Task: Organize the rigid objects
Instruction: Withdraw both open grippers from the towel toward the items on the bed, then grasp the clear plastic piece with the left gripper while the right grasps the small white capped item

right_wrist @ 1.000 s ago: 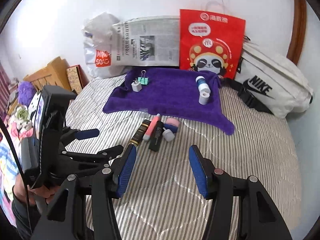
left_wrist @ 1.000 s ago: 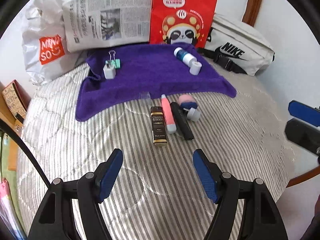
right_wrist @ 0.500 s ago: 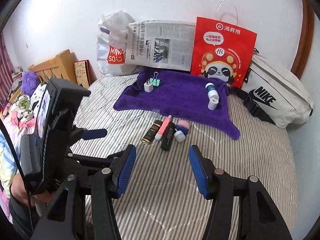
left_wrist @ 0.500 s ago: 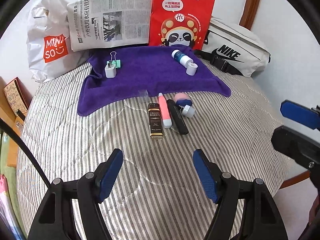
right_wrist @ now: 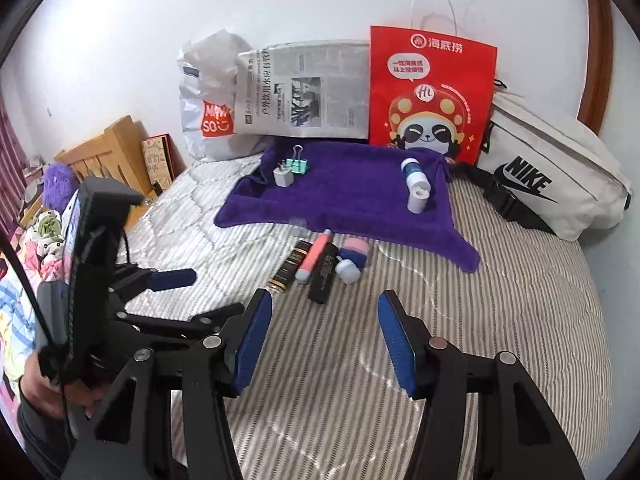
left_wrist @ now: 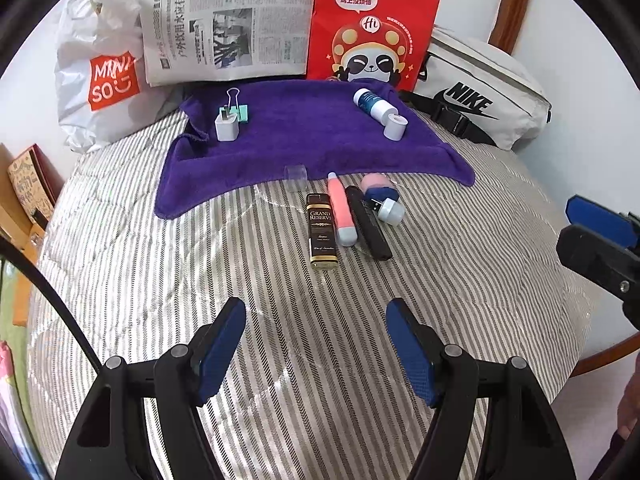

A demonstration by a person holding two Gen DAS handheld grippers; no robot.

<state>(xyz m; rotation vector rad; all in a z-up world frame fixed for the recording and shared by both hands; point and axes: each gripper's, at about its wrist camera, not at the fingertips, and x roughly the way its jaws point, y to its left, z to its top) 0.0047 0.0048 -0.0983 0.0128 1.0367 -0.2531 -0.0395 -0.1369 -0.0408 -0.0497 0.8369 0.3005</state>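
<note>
A purple towel (left_wrist: pixel 304 136) (right_wrist: pixel 352 192) lies on the striped bed. On it stand a white charger (left_wrist: pixel 226 128) with a green binder clip (left_wrist: pixel 240 111), a blue-white bottle (left_wrist: pixel 372 103) and a small white roll (left_wrist: pixel 395 125). In front of the towel lie a dark "Grand Reserve" bottle (left_wrist: pixel 322 236) (right_wrist: pixel 289 267), a pink tube (left_wrist: pixel 341 209), a black stick (left_wrist: pixel 369 228), and a pink-blue item with a white cap (left_wrist: pixel 383 198). My left gripper (left_wrist: pixel 316 346) is open and empty, short of this group. My right gripper (right_wrist: pixel 324 344) is open and empty, also short of it.
Behind the towel lean a white Miniso bag (left_wrist: pixel 100 72), a newspaper (left_wrist: pixel 228 28), a red panda bag (left_wrist: pixel 372 28) and a white Nike bag (left_wrist: pixel 484 96). A small clear cup (left_wrist: pixel 296 176) stands at the towel's front edge. A wooden bedframe (right_wrist: pixel 108 152) is left.
Both grippers have drawn back and risen slightly, so the objects look farther away. Nothing on the bed has moved. Both jaws stay open.
</note>
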